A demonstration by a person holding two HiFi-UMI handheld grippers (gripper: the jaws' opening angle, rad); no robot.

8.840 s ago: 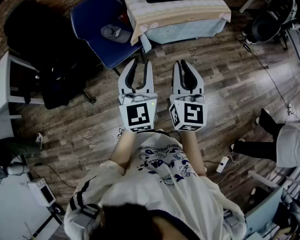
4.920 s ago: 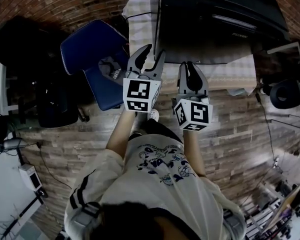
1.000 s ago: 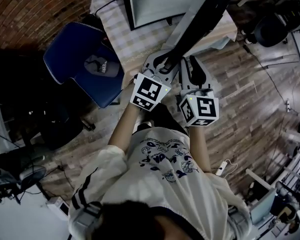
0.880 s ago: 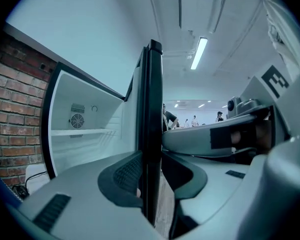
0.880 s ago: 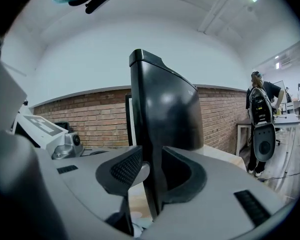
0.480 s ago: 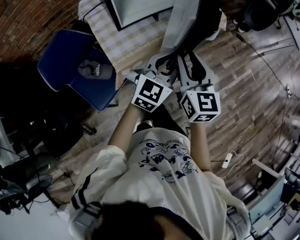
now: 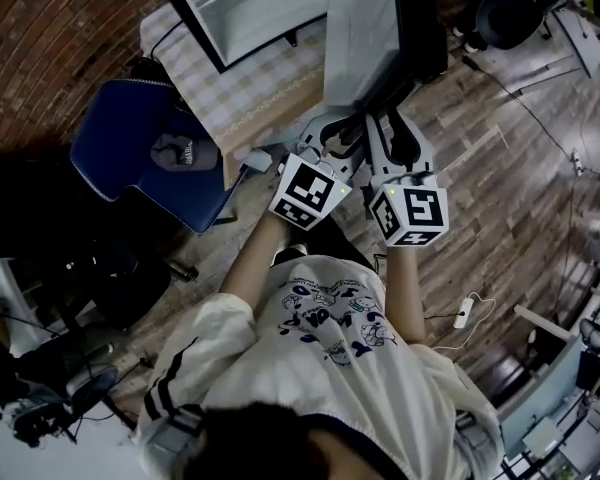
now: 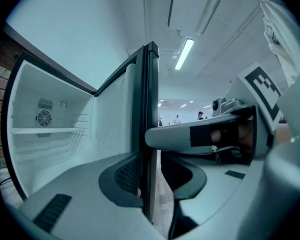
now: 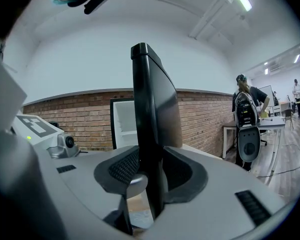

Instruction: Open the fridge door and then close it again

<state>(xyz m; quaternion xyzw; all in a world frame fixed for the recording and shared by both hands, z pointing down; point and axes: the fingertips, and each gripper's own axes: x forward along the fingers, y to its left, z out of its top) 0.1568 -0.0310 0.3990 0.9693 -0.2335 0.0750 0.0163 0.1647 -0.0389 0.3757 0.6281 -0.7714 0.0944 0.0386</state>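
Black outside and pale inside, the fridge door (image 7: 370, 38) stands wider open than a second ago, and both grippers have swung round with it. The left gripper (image 7: 335, 130) has just been closing its jaws, which now pinch the door's free edge between them. The right gripper (image 7: 390, 128), just beside it, clamps the same edge, with a pad pressed to either face. Beyond the left jaws and off to their left, the fridge (image 8: 20, 99) stands open. Inside are a white shelf (image 8: 45, 130), a wire rack (image 8: 50, 146) below it and a round fan grille (image 8: 44, 117) on the back wall. Further left of the jaws, a blue chair (image 7: 120, 148) holds a cap (image 7: 175, 153).
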